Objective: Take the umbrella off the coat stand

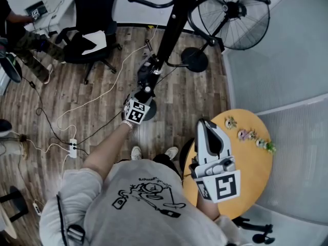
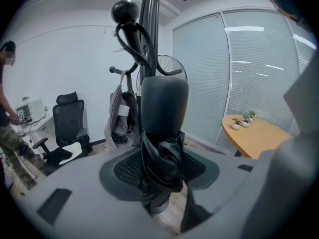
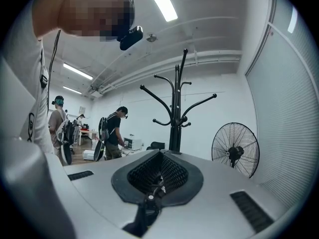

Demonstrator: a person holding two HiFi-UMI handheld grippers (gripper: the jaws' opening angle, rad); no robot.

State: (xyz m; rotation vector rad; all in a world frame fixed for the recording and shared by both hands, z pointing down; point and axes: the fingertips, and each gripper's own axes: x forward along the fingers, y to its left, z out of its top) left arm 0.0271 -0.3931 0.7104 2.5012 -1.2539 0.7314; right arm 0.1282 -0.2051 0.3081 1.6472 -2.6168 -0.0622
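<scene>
Left claw (image 2: 162, 176) clamped on the folded black umbrella (image 2: 164, 108), pads pressing the bunched canopy low on its body. Umbrella not yet free: its wrist strap (image 2: 133, 41) loops over the ball-tipped hook (image 2: 124, 11) of the coat stand (image 2: 149, 39), above and a little left of the claw in the left gripper view. Long axis of the umbrella runs near upright, handle end toward the hook, canopy end down between the jaws. Judgement: the move turns on that loop. It must rise past the ball and slide off the hook's end away from the pole, so lift first, then draw outward; a straight pull back would likely snag the strap on the ball. A grey bag (image 2: 119, 118) hangs just beside on a lower hook, a possible catch. Right claw (image 3: 155, 183) has jaws together on nothing, held level over the round counter (image 1: 256, 178), well apart from the stand; left hand is the nearer one.
</scene>
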